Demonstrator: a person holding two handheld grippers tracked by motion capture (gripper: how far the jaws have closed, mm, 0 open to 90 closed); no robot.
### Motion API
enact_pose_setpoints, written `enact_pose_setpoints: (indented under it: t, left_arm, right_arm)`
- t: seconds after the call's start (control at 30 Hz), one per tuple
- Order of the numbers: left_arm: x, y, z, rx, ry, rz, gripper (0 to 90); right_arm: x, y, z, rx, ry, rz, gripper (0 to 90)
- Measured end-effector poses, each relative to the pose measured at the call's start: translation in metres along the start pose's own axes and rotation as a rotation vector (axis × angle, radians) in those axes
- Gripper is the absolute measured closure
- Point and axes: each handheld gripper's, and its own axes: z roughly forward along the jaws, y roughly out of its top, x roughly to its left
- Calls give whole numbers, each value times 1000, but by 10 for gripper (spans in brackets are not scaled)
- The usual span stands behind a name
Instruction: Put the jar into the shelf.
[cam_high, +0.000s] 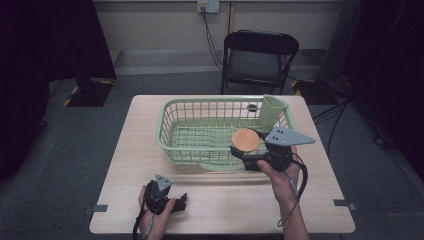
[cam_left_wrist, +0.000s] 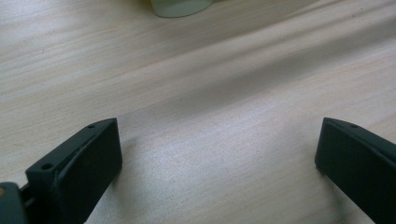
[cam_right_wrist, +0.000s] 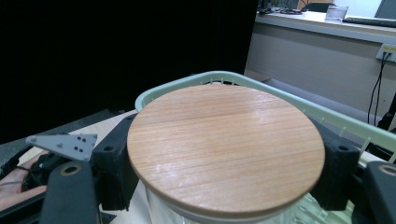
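Over the green dish basket (cam_high: 172, 131), the right tool (cam_high: 248, 153) clamps a white jar (cam_right_wrist: 177, 212) just below its wooden lid (cam_high: 245, 141), keeping it upright; the left tool (cam_high: 181, 201) rests released on the counter (cam_high: 225, 205).

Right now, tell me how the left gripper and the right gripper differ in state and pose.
The left gripper has its jaws wide apart with only bare table between them; the right gripper is shut on a white jar with a round wooden lid. The left gripper sits low by the table's near edge; the right gripper is held up at the green basket. Both are black, carry a grey three-cornered plate, and are held by hands.
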Motion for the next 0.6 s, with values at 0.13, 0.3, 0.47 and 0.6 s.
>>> enact_pose_setpoints:
  t: [0.13,0.3,0.47,0.6]
  left_arm:
    - [0,0,0,0,0,0,4]
    - [0,0,0,0,0,0,4]
    - [0,0,0,0,0,0,4]
    - [0,0,0,1,0,0,4]
  right_arm:
    - [0,11,4,11,-13,-14,243]
    - [-5,22,17,31,-20,-30,243]
    - [-13,29,32,36,-16,-19,243]
    - [-21,35,45,46,-9,-14,243]
